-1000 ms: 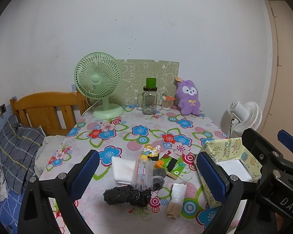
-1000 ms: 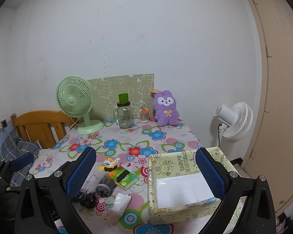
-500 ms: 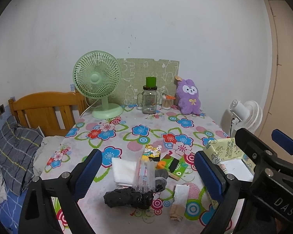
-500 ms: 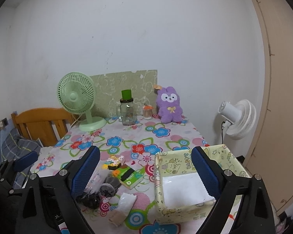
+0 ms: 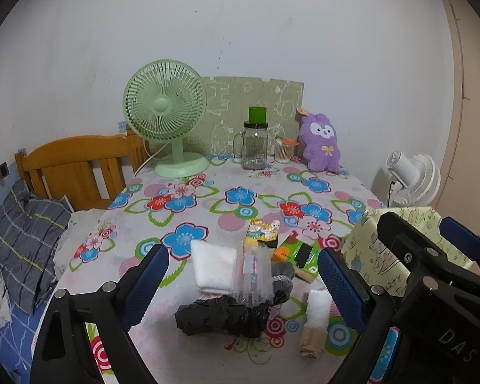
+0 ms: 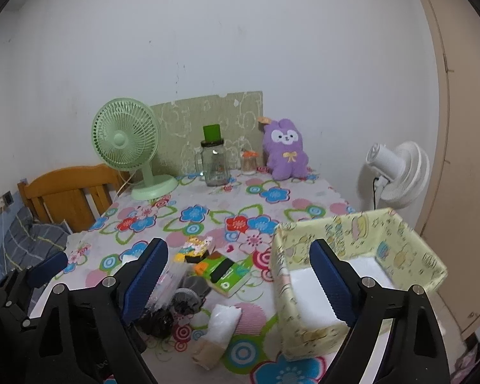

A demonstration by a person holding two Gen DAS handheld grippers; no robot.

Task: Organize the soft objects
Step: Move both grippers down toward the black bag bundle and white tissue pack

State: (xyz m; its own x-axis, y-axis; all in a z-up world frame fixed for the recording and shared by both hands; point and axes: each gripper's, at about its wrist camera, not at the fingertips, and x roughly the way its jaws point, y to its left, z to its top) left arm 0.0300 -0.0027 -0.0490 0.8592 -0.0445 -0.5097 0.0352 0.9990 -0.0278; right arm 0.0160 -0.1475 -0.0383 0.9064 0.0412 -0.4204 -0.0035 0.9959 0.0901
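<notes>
On the flowered tablecloth (image 5: 208, 204) lies a pile of soft things: a folded white cloth (image 5: 212, 267), a black crumpled bundle (image 5: 220, 315), a clear plastic bag (image 5: 252, 275), a grey sock (image 5: 283, 272) and a white and beige roll (image 5: 316, 320). My left gripper (image 5: 243, 272) hangs open above and short of this pile, touching nothing. A yellow patterned box (image 6: 358, 275) with a white bottom stands to the right. My right gripper (image 6: 238, 265) hovers between pile and box; its jaws are closing with nothing held. A purple plush (image 5: 321, 147) sits at the far edge.
A green desk fan (image 5: 166, 118), a glass jar with a green lid (image 5: 255, 147) and a small cup (image 5: 284, 150) line the wall side. A green packet (image 5: 299, 256) and a yellow one (image 5: 262, 230) lie by the pile. A wooden chair (image 5: 76, 166) is left, a white fan (image 5: 412, 176) right.
Both grippers have sunk and moved in toward the table, so the pile and the box look larger. The right gripper's jaws have narrowed a little.
</notes>
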